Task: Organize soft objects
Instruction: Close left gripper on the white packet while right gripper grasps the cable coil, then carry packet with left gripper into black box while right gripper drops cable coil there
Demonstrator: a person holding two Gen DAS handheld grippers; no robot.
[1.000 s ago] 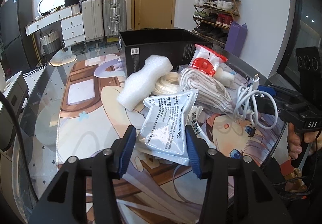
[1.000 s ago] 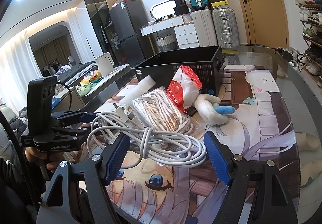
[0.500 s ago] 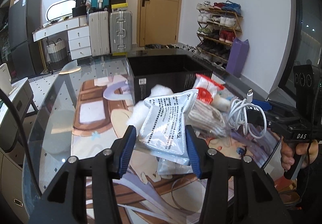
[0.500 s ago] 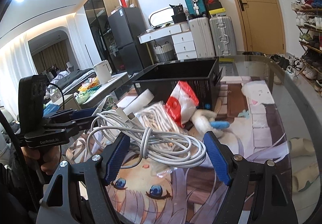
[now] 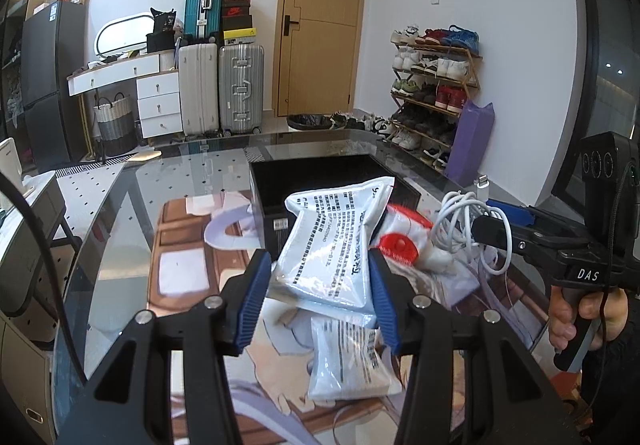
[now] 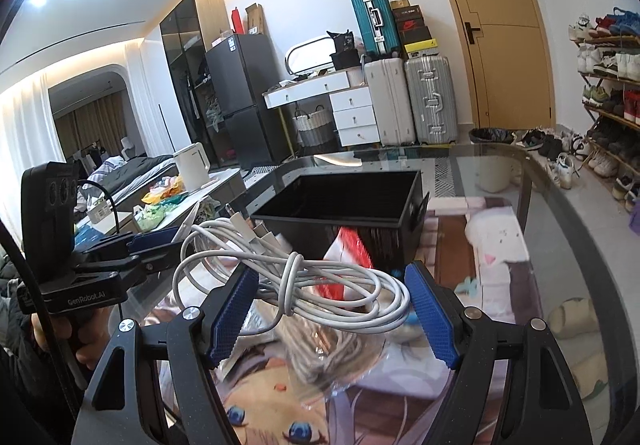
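**Both loads airborne, drop risk short of the bin**

Left wrist: left gripper (image 5: pixel 318 295) is clenched on the white pouch (image 5: pixel 334 241), pinched at its lower end only. The rest stands up ahead of the fingers, so it could flop or slide out. A second pouch (image 5: pixel 348 361) lies on the mat just below the jaws. Black bin (image 5: pixel 272 201) sits ahead, past the pouch. Gripper level, pointing forward at the bin.

Right wrist: right gripper (image 6: pixel 330 309) grips the white cable coil (image 6: pixel 288 277) across the bundle. Loose loops spill left and forward and may snag the bin rim (image 6: pixel 332 219) straight ahead or slip free. Gripper raised above the mat and tilted slightly down.
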